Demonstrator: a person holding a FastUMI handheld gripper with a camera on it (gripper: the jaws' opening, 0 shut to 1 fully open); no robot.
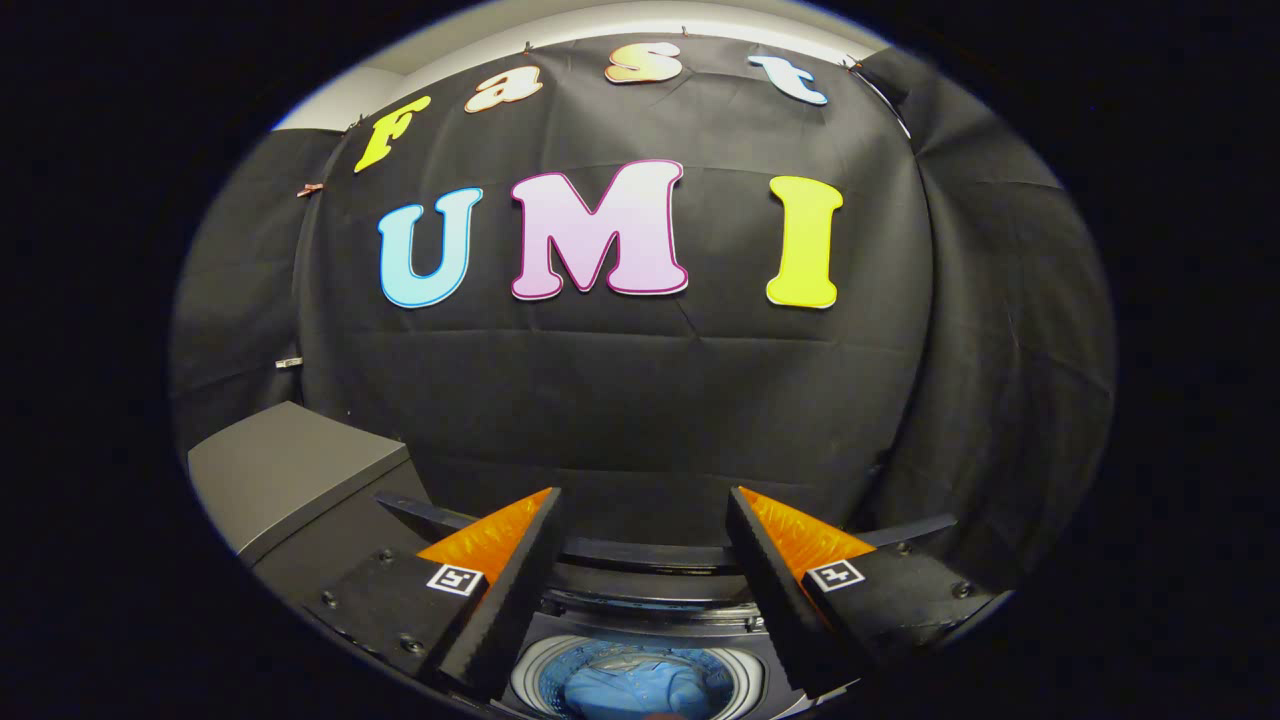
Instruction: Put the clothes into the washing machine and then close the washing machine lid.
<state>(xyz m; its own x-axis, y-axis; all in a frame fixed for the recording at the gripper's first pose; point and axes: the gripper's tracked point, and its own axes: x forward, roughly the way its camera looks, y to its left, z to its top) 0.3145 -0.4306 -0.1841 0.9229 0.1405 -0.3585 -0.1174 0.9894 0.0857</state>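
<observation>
Gripper: fingers wide apart, holding nothing. Blue clothes: inside washing machine drum, below and between the 2 fingers.

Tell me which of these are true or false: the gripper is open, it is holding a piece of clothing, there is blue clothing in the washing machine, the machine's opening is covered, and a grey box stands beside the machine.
1. The gripper is open. True: its fingers stand wide apart.
2. It is holding a piece of clothing. False: nothing is between the fingers.
3. Blue clothing lies in the washing machine's drum. True: it sits in the drum below the fingers.
4. The machine's opening is covered. False: the drum is open to view from above.
5. A grey box stands beside the machine. True: it stands beside the machine, beyond one finger.
</observation>
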